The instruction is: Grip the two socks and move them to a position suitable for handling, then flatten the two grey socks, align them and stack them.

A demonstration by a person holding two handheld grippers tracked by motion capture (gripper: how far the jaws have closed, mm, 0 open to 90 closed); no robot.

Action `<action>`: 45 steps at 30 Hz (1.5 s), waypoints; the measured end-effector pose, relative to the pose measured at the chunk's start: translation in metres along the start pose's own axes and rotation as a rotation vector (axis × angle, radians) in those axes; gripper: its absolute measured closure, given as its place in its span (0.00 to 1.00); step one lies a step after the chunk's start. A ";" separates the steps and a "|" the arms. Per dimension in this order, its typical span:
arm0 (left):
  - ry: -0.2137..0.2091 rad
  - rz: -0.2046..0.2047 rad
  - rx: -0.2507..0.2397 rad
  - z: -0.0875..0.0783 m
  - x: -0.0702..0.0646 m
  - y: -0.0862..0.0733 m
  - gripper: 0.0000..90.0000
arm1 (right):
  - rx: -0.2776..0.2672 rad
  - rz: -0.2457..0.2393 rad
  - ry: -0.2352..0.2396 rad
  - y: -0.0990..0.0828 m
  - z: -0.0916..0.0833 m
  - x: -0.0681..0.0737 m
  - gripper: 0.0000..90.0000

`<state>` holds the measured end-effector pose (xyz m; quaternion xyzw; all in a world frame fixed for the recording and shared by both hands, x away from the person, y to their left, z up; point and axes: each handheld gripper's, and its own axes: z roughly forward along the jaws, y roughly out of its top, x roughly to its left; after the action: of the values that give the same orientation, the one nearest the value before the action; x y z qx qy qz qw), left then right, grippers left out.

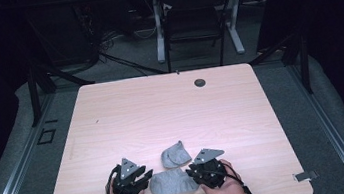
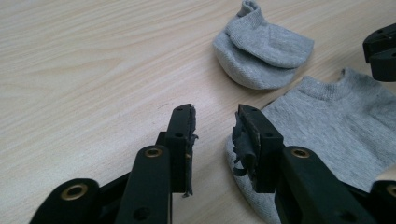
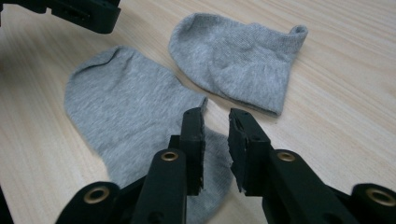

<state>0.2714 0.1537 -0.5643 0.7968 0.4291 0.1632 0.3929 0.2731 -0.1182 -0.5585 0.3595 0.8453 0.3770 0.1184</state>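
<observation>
Two grey ankle socks lie near the table's front edge. One sock (image 1: pixel 173 183) (image 2: pixel 336 126) (image 3: pixel 126 116) is spread flat between the two hands. The other sock (image 1: pixel 175 154) (image 2: pixel 264 49) (image 3: pixel 238 56) is folded over itself just behind it. My left gripper (image 1: pixel 146 173) (image 2: pixel 215 128) is open at the flat sock's left end, its jaws over the sock's edge and the bare wood. My right gripper (image 1: pixel 190 172) (image 3: pixel 215 135) is open over the flat sock's right end, with nothing between its jaws.
The light wooden table (image 1: pixel 162 113) stretches back to a round cable grommet (image 1: pixel 200 82) near its far edge. A dark chair (image 1: pixel 193 23) and white desk legs stand beyond the table. Grey floor and black frame posts flank both sides.
</observation>
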 end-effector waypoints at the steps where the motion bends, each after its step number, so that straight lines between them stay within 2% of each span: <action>1: -0.007 0.000 0.003 0.001 0.001 0.000 0.71 | -0.004 0.004 0.001 0.001 0.001 -0.001 0.82; 5: -0.015 -0.005 -0.003 0.004 0.001 0.001 0.68 | 0.003 0.011 -0.007 0.005 0.006 -0.004 0.81; 10: -0.019 0.008 0.002 0.007 0.000 0.004 0.66 | 0.001 0.008 -0.023 0.013 0.012 -0.007 0.81; 17: -0.018 0.006 -0.003 0.009 0.000 0.009 0.66 | 0.000 -0.004 -0.025 0.034 0.022 -0.008 0.83; 24: -0.014 -0.002 -0.012 0.010 0.001 0.010 0.65 | 0.014 -0.022 -0.029 0.047 0.040 -0.001 0.81; 26: -0.015 -0.005 -0.012 0.010 0.002 0.009 0.65 | 0.032 -0.039 -0.040 0.048 0.045 0.002 0.81; 33: -0.010 -0.005 -0.015 0.009 0.003 0.009 0.65 | 0.056 -0.055 -0.070 0.047 0.057 0.008 0.80; 37: -0.003 -0.005 -0.022 0.010 0.004 0.009 0.65 | 0.071 -0.051 -0.099 0.045 0.063 0.009 0.86; 41: -0.006 -0.011 -0.022 0.010 0.004 0.010 0.65 | 0.074 -0.046 -0.105 0.046 0.063 0.009 0.97; 45: -0.011 -0.006 -0.019 0.011 0.003 0.013 0.65 | 0.064 -0.029 -0.094 0.048 0.060 0.009 0.99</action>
<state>0.2867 0.1464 -0.5614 0.7925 0.4280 0.1617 0.4032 0.3198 -0.0568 -0.5650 0.3680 0.8557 0.3307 0.1518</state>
